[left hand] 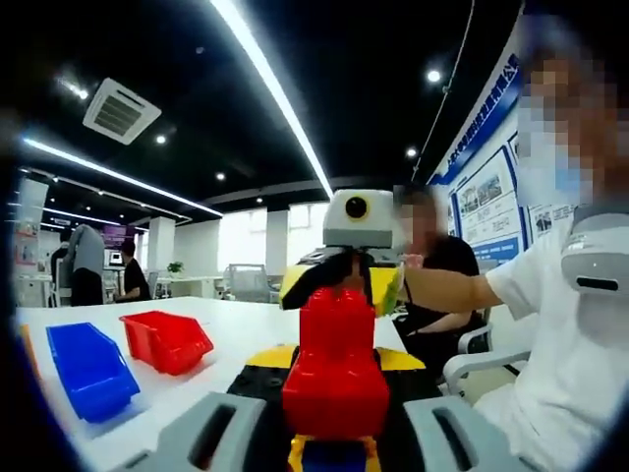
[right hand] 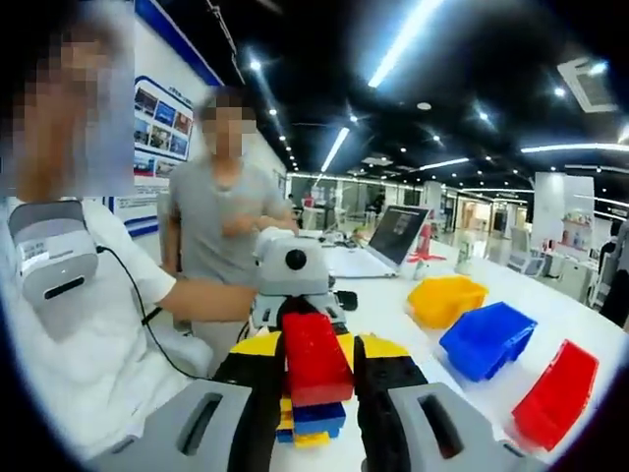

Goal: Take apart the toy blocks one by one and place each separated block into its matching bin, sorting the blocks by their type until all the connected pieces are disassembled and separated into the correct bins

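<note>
A stack of toy blocks hangs between my two grippers above the white table: a red block [left hand: 334,364] on top, with blue and yellow pieces [left hand: 332,457] under it. My left gripper [left hand: 334,398] is shut on the stack from the near side. My right gripper [left hand: 344,283] faces it and clamps the far end of the red block. In the right gripper view the red block [right hand: 314,359] sits between my right gripper's [right hand: 322,383] black fingers [right hand: 260,393], above the blue piece [right hand: 319,418]. The left gripper [right hand: 295,305] meets it head-on.
A blue bin [left hand: 88,369] and a red bin [left hand: 167,339] stand on the white table [left hand: 236,324]. A yellow bin [right hand: 447,300], the blue bin [right hand: 488,339] and the red bin [right hand: 558,393] line up, with a laptop [right hand: 393,236] behind. A second person [right hand: 221,211] stands close by.
</note>
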